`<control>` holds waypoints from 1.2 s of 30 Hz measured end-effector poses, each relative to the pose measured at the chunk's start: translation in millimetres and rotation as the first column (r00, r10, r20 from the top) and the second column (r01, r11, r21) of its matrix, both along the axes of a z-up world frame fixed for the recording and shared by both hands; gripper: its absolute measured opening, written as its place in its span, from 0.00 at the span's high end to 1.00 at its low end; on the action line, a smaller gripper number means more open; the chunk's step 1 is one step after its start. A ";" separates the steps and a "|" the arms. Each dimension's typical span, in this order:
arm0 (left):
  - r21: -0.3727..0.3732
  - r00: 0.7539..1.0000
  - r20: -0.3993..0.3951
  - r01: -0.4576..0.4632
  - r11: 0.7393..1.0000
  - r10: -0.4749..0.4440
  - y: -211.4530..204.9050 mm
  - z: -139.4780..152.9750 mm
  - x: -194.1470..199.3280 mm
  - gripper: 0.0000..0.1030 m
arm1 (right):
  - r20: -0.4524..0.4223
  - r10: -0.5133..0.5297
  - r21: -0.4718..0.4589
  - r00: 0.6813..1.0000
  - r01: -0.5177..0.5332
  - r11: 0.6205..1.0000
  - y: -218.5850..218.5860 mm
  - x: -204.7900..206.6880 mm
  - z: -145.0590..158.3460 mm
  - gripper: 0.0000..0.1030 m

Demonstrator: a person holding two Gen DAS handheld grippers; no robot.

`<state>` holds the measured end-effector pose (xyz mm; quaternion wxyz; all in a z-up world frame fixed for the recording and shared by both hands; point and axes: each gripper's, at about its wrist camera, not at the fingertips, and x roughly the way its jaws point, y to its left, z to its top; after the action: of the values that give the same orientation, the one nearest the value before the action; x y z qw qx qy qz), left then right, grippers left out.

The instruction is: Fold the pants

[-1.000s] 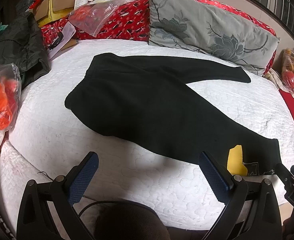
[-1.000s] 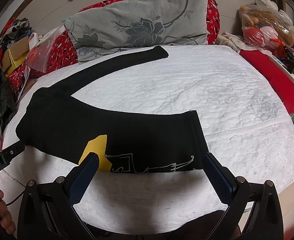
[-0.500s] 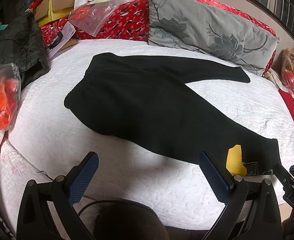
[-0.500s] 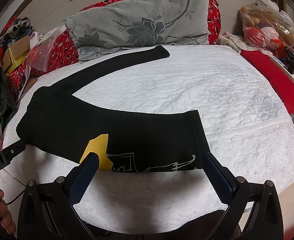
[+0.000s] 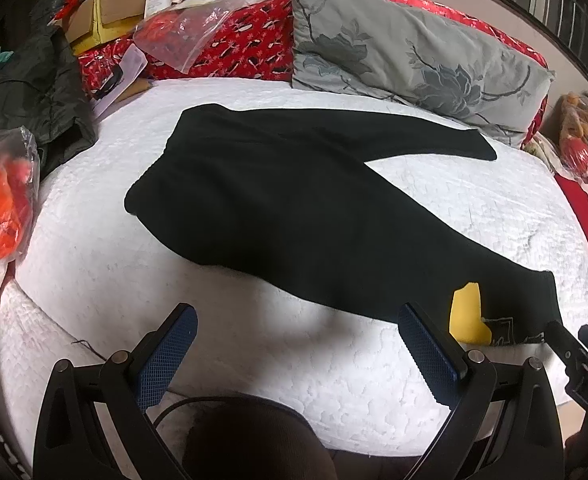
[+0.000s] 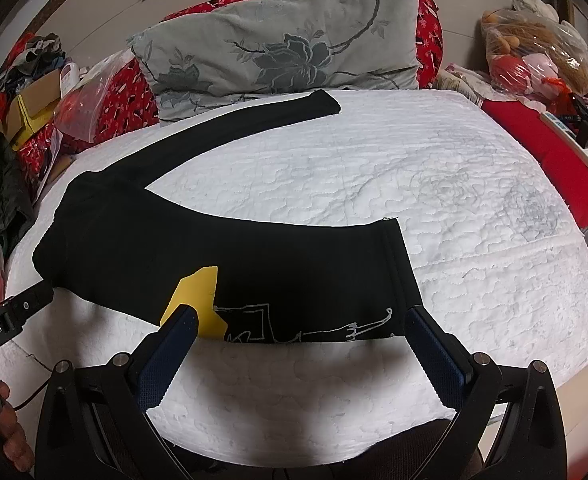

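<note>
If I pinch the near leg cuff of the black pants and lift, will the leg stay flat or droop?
The black fabric pants lie limp and flat on the white quilted bedspread, so the leg will probably droop. The cloth looks thick, so it may drag. Both the left hand-held gripper and right hand-held gripper are open.

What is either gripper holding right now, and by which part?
Nothing. The left gripper and right gripper are both open, short of the black pants, which lie spread flat on the white bed.
</note>
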<state>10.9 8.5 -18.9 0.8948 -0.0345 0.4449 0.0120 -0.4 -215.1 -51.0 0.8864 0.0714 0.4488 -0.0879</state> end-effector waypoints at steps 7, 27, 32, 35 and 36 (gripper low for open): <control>-0.003 1.000 -0.001 0.009 1.000 -0.009 -0.5 2.0 -0.8 0.01 | 0.001 0.000 0.000 1.000 0.000 1.000 0.2 -0.4 -0.2 0.00; -0.026 0.999 -0.027 0.023 0.999 -0.023 -6.9 -3.3 -5.5 0.01 | -0.003 -0.001 -0.003 1.000 0.001 1.000 -0.3 -3.1 -0.3 0.00; -0.022 0.998 -0.034 0.043 0.999 -0.044 -13.0 -3.7 -7.4 0.01 | -0.007 -0.011 -0.002 1.000 0.011 1.000 -5.8 -6.2 -1.2 0.00; -0.018 0.998 -0.033 0.048 0.999 -0.049 -15.0 -2.1 -8.3 0.01 | -0.011 -0.018 0.001 1.000 0.018 1.000 -8.4 -8.0 -2.5 0.00; -0.018 0.998 -0.033 0.049 0.999 -0.049 -15.2 -2.0 -8.3 0.01 | -0.011 -0.019 0.003 1.000 0.019 1.000 -9.0 -8.5 -2.6 0.00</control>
<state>2.6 -6.7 -20.9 0.8871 -0.0312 0.4604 -0.0132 -8.9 -224.1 -53.6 0.8830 0.0763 0.4530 -0.0961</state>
